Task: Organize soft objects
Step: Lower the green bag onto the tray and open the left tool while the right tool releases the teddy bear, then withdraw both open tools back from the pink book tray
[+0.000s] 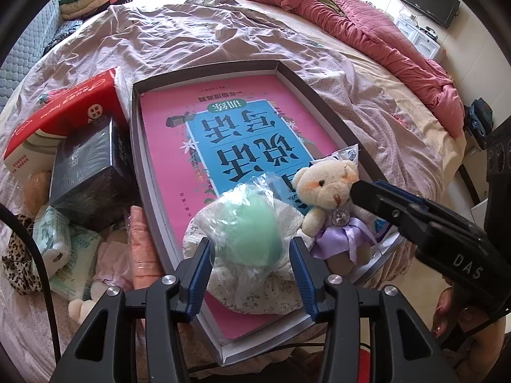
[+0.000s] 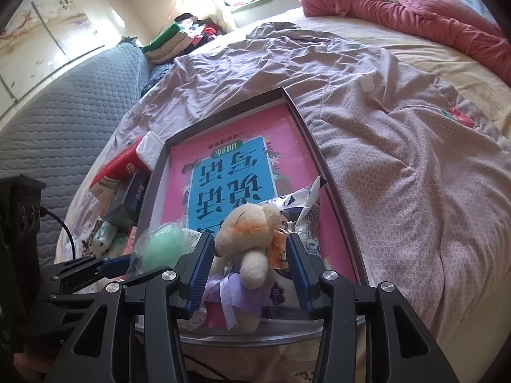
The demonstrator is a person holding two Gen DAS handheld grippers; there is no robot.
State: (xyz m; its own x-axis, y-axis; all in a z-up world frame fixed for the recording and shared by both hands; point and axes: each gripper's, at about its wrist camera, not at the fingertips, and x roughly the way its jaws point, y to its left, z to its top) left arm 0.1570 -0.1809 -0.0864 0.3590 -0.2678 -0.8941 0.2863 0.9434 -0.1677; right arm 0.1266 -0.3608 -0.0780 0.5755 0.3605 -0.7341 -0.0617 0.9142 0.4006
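A grey tray (image 1: 204,73) on the bed holds a pink book (image 1: 179,146). On the book's near end lie a green sponge in clear plastic (image 1: 252,226) on a white floral cloth (image 1: 265,290), and a cream teddy bear with a purple bow (image 1: 325,191). My left gripper (image 1: 250,252) is open, fingers either side of the sponge. My right gripper (image 2: 250,258) is open around the teddy bear (image 2: 249,233). The tray (image 2: 322,159) and the sponge (image 2: 163,249) also show in the right wrist view.
Left of the tray lie a red box (image 1: 64,111), a black box (image 1: 86,172), tissue packs (image 1: 60,245), pink cloths (image 1: 140,249) and a leopard-print scrunchie (image 1: 19,261). A pink quilt (image 1: 367,25) lies at the far right. A foil packet (image 2: 306,210) sits behind the bear.
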